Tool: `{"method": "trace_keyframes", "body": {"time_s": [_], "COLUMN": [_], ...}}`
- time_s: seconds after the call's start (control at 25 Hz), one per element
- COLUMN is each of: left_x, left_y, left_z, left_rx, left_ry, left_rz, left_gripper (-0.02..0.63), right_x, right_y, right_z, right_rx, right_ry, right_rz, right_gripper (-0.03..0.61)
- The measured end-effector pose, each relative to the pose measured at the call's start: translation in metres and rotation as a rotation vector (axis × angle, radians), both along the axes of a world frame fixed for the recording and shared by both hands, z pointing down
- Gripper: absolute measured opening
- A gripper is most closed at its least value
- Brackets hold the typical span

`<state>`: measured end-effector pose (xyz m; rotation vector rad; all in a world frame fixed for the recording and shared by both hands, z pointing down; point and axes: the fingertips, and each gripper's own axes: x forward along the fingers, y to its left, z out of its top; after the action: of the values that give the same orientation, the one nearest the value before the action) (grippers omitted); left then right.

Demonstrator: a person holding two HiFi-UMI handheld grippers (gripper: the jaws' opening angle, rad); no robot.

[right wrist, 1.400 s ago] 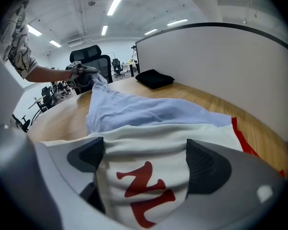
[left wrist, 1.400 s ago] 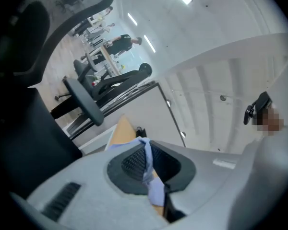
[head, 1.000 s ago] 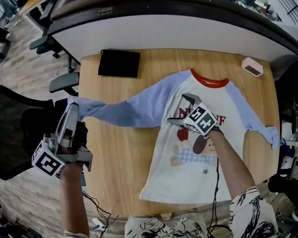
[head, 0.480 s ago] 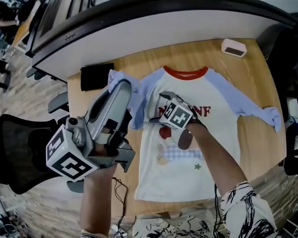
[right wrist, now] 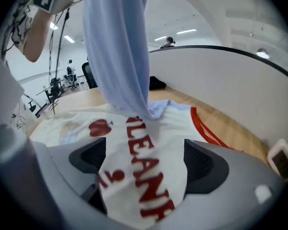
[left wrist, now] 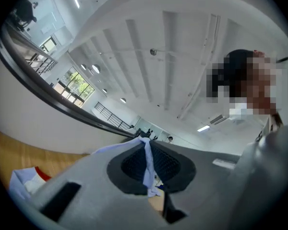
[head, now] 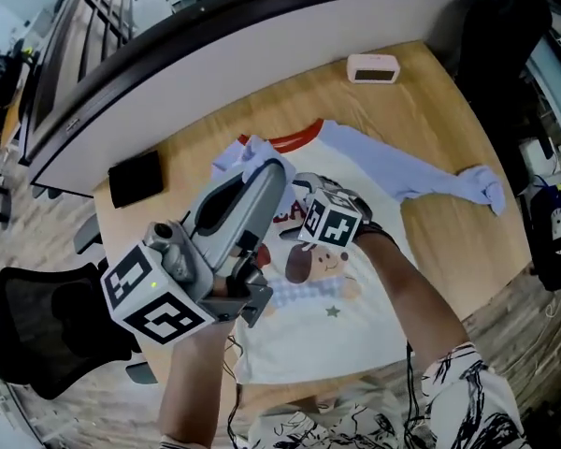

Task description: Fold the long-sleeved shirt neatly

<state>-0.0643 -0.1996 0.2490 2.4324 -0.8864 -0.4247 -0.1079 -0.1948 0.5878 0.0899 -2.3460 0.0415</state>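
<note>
A long-sleeved shirt (head: 309,335), white with light-blue sleeves and a red collar (head: 292,138), lies on the wooden table (head: 467,251). My left gripper (head: 262,164) hangs over the shirt's left shoulder, shut on the left sleeve's cuff (left wrist: 146,164). That light-blue sleeve (right wrist: 119,47) drapes down from it onto the chest. My right gripper (head: 297,195) is low over the chest print, open, with the red lettering (right wrist: 144,176) under its spread jaws. The right sleeve (head: 421,171) lies stretched out toward the table's right edge.
A black pouch (head: 136,178) lies at the table's far left. At the far edge sits a small white box (head: 373,67). A curved dark-rimmed wall (head: 215,45) runs behind the table. A black chair (head: 37,325) stands to the left.
My left gripper has carried the cuff from beyond the table's left edge up and across to the shirt's collar side. The right gripper has shifted a little over the chest.
</note>
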Motion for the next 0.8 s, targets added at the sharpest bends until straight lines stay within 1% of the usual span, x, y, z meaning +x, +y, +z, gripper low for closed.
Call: {"method": "trace_keyframes", "body": {"time_s": [0.08,0.16,0.28,0.36,0.4,0.56,0.68,0.8], "left_x": [0.027,0.051,0.085,0.107,0.118,0.159,0.182,0.199], "left_y": [-0.004,-0.009,-0.015,-0.018,-0.02,-0.023,-0.023,-0.023], "left_z": [0.028,0.058,0.105,0.138,0.155,0.216,0.253,0.284], "left_rx": [-0.032,-0.06,-0.101,-0.14,-0.158,-0.213,-0.251,-0.284], "left_ry": [-0.054,-0.095,-0.134,-0.162,-0.188,-0.341,-0.453,-0.532], "left_rz": [0.006,0.011,0.021,0.036,0.042,0.064,0.071,0.069], "left_gripper": [0.009,0.009,0.009,0.009,0.009,0.009,0.009,0.011], "right_x": [0.048,0.091,0.138,0.159,0.167,0.196,0.218,0.243], "right_y": [-0.002,-0.006,-0.01,-0.011,-0.011,-0.014,-0.012,-0.007], "right_z": [0.008,0.014,0.019,0.021,0.021,0.021,0.024,0.026], "right_rx": [0.01,0.014,0.025,0.039,0.046,0.061,0.062,0.059], "right_ry": [0.046,0.072,0.083,0.091,0.095,0.102,0.135,0.165], "right_rz": [-0.006,0.015,0.05,0.054,0.056,0.064,0.046,0.033], "right_gripper": [0.515,0.514,0.514,0.514,0.514,0.514,0.514,0.514]}}
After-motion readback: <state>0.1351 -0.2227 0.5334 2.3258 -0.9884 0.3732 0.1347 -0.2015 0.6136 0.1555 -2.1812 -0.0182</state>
